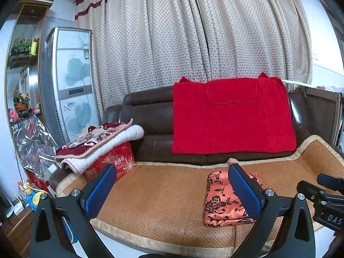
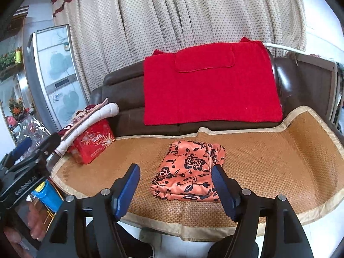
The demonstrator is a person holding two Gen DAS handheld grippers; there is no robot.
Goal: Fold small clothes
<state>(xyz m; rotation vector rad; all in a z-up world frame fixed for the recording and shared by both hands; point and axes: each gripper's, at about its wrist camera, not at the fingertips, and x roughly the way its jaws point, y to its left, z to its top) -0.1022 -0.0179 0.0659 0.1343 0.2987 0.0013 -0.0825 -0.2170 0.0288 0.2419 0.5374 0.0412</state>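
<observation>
An orange garment with a black flower print [image 2: 189, 172] lies folded into a compact rectangle on the woven mat [image 2: 268, 161] covering the sofa seat. It also shows in the left wrist view [image 1: 221, 204], partly behind my left gripper's right finger. My right gripper [image 2: 175, 176] is open and empty, held just in front of and above the garment. My left gripper [image 1: 172, 176] is open and empty, over the mat to the left of the garment. The right gripper's body shows at the right edge of the left wrist view [image 1: 326, 197].
A red towel [image 2: 210, 86] hangs over the brown sofa back. A red box [image 2: 92, 144] with folded blankets [image 1: 96, 142] on it stands at the mat's left end. Behind are a curtain and a tall white appliance [image 1: 73, 81]. The mat's front edge [image 2: 193, 225] is near me.
</observation>
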